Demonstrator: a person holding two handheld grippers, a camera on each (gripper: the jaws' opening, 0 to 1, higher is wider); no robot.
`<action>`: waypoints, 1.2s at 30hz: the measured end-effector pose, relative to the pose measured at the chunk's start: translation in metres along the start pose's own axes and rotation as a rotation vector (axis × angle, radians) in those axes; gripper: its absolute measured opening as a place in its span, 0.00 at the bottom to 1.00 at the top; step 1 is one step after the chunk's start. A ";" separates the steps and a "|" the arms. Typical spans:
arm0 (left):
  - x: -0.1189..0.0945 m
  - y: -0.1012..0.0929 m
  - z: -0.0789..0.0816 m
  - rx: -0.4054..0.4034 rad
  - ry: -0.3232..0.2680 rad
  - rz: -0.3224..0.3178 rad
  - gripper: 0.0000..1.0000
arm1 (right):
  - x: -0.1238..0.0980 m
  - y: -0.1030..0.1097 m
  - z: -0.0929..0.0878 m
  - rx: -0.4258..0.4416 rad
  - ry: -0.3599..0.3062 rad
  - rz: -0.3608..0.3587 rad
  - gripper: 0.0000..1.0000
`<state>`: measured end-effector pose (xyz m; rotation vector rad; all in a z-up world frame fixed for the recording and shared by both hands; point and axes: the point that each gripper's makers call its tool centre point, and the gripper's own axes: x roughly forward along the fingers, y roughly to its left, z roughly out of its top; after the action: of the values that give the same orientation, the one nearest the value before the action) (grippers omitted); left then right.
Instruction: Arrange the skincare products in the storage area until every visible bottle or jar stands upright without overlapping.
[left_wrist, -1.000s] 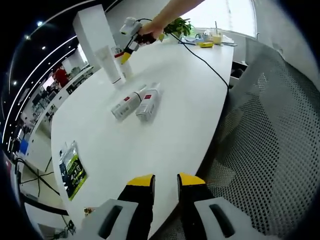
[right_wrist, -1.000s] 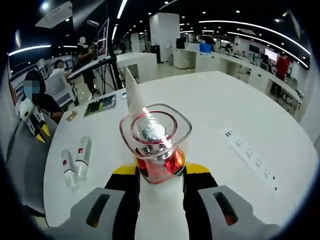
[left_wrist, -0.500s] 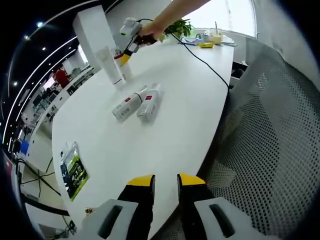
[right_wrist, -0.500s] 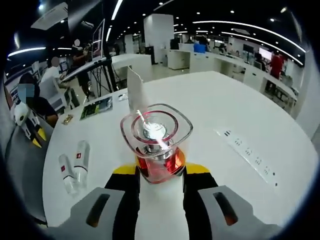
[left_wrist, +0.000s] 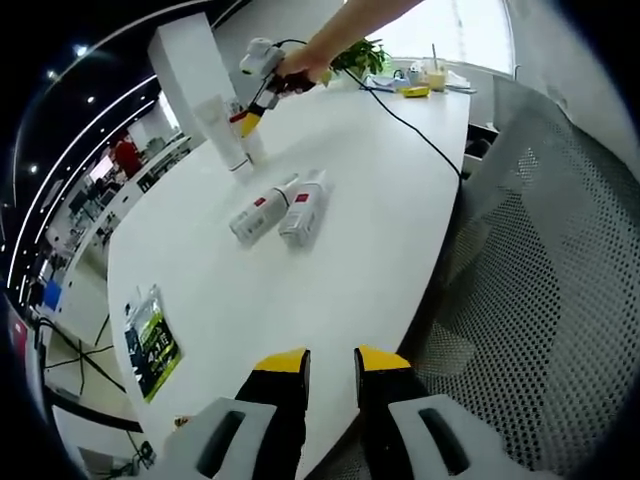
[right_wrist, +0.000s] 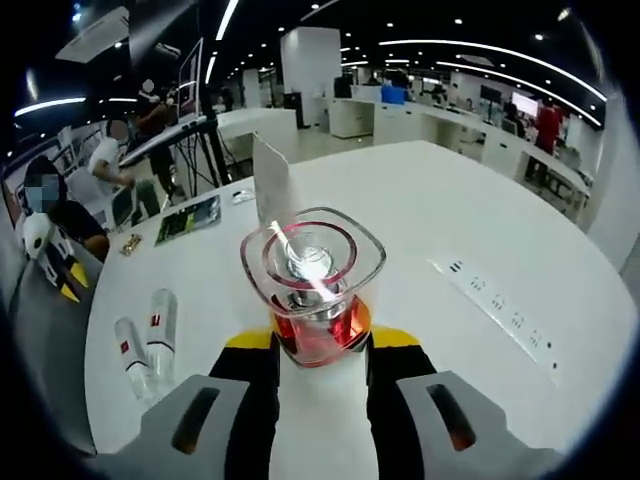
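Your right gripper (right_wrist: 318, 345) has its yellow-tipped jaws closed on a red jar (right_wrist: 318, 315) with a clear, rounded-square lid, held above the white table (right_wrist: 420, 200). Just beyond the jar in the right gripper view, a tall white tube (right_wrist: 270, 185) stands upright on the table, and two small bottles (right_wrist: 148, 340) with red labels lie on their sides, side by side, off to the left. A row of sockets (right_wrist: 500, 310) is set into the table to the right. Your left gripper (left_wrist: 330, 365) sits at the near table edge with its jaws narrowly parted and nothing between them. In the left gripper view the same two bottles (left_wrist: 285, 207) lie flat, touching or nearly so, in the middle of the table (left_wrist: 380, 190), while your other hand (left_wrist: 298, 68) holds the right gripper (left_wrist: 252, 108) beside the upright tube (left_wrist: 225, 135) at the far end. A green packet (left_wrist: 150, 340) lies near the left edge, well apart from the bottles.
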<state>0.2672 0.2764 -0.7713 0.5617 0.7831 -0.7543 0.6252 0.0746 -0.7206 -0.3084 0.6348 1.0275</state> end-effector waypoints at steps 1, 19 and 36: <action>0.000 0.000 0.000 0.001 0.000 0.001 0.19 | 0.000 0.000 0.000 0.001 -0.001 -0.002 0.30; -0.003 0.005 0.003 0.001 -0.017 0.023 0.19 | -0.037 0.097 -0.064 0.180 0.025 0.010 0.37; -0.003 0.002 0.001 0.019 -0.008 0.025 0.19 | 0.010 0.241 -0.078 -0.606 0.363 0.326 0.29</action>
<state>0.2682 0.2781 -0.7678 0.5841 0.7607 -0.7415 0.3933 0.1599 -0.7755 -0.9621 0.7004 1.4885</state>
